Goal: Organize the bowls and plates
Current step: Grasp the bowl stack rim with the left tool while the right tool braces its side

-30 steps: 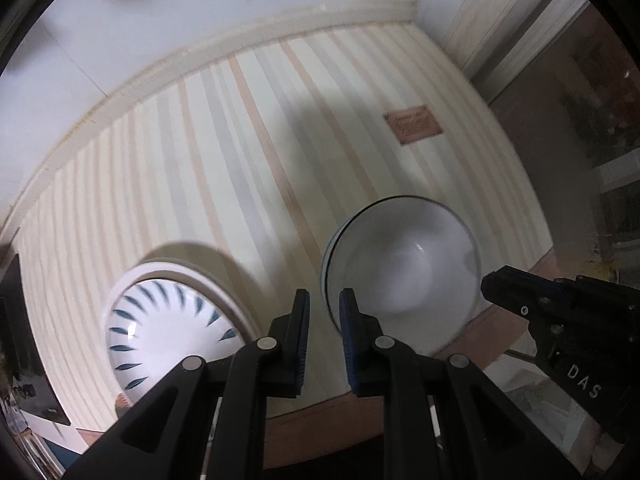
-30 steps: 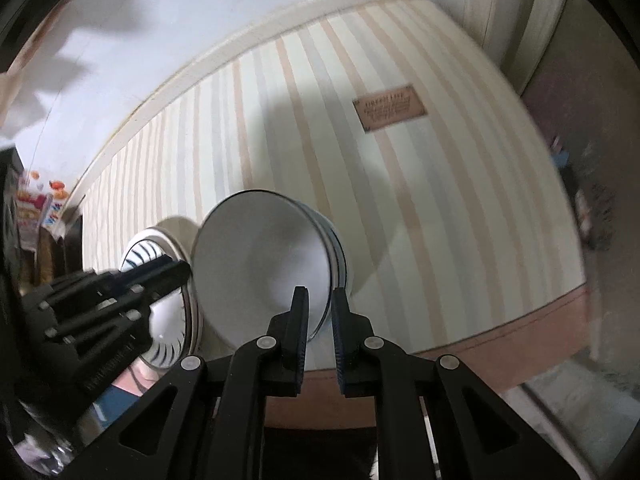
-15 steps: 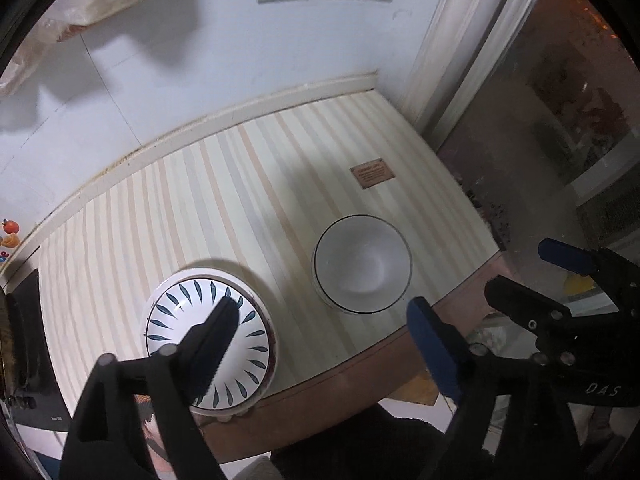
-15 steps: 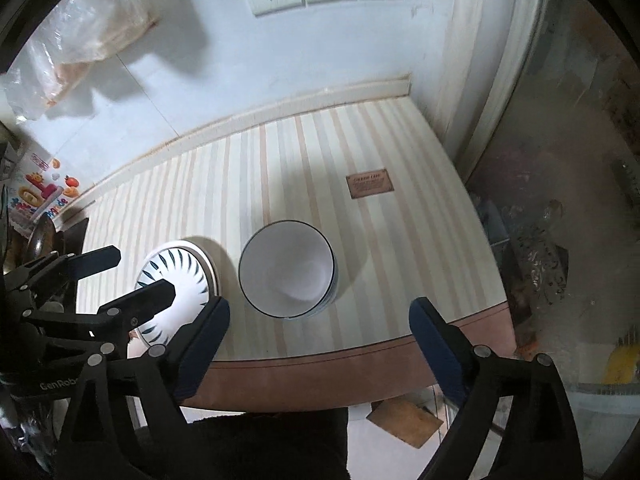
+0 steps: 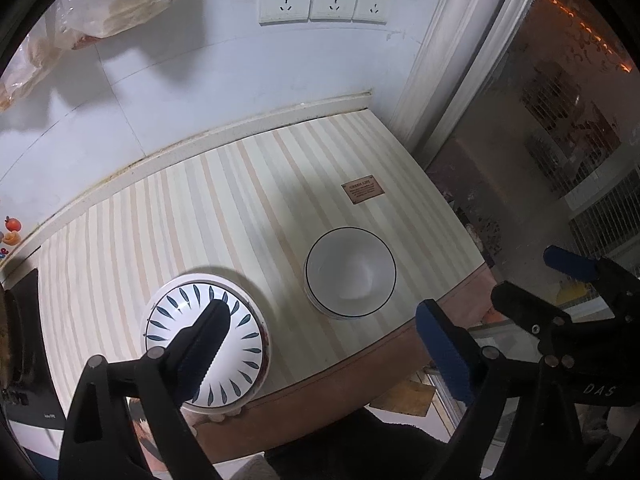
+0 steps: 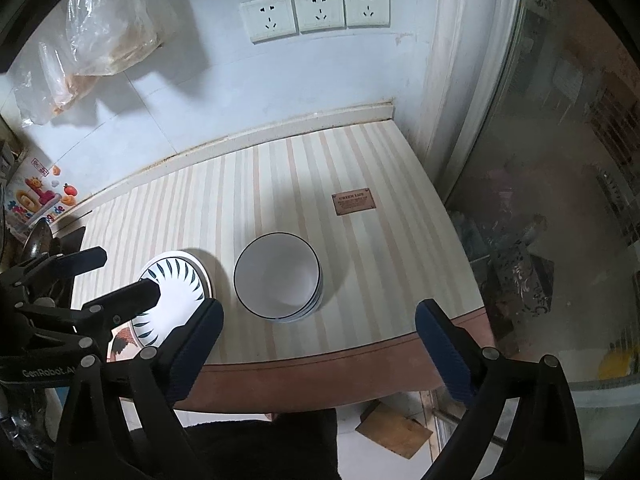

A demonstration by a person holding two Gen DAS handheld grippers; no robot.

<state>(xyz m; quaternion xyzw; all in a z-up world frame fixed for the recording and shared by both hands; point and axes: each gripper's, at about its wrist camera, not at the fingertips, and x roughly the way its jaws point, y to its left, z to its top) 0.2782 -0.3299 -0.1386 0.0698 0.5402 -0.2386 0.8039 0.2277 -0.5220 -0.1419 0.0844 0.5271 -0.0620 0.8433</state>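
Two tools — left tool (image 5: 320,348), right tool (image 6: 316,344) — spread wide, holding nothing, above a striped table (image 6: 384,160); glossy white bowls (image 6: 277,276) stacked mid-table; leaf-patterned plates (image 5: 204,340) beside, apart; tiled wall (image 6: 240,80) behind.

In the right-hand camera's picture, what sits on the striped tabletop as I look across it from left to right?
Leaf-patterned plate stack → stack of white bowls with dark rims → small brown label that reads "GREEN LIFE", farther back. The other claw reaches in over the patterned plates from the left edge.
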